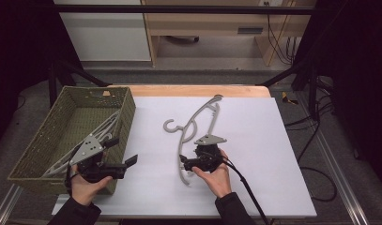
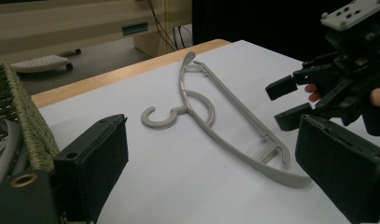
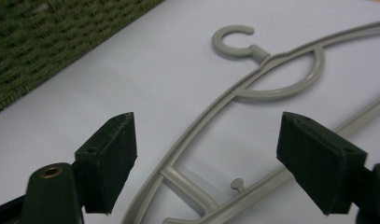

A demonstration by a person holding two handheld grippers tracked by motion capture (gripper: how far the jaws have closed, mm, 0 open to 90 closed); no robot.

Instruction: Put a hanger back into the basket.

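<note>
A grey plastic hanger (image 1: 201, 123) lies flat on the white board, hook toward the basket. My right gripper (image 1: 185, 162) hovers open at the hanger's near end. In the right gripper view its jaws stand wide on either side of the hanger (image 3: 271, 91), and the right gripper (image 3: 211, 149) holds nothing. My left gripper (image 1: 121, 151) is open beside the basket's near right corner, its jaws pointing toward the hanger (image 2: 225, 100). The left gripper (image 2: 213, 140) is empty, and the right gripper (image 2: 290, 102) shows across from it. Other grey hangers (image 1: 102, 131) lie inside the green woven basket (image 1: 127, 117).
The white board (image 1: 263, 140) covers most of a wooden table (image 1: 193, 90). The basket wall (image 3: 61, 42) stands close to the left of the hanger's hook. Black frame bars and cables (image 1: 315, 136) run along the table's right side.
</note>
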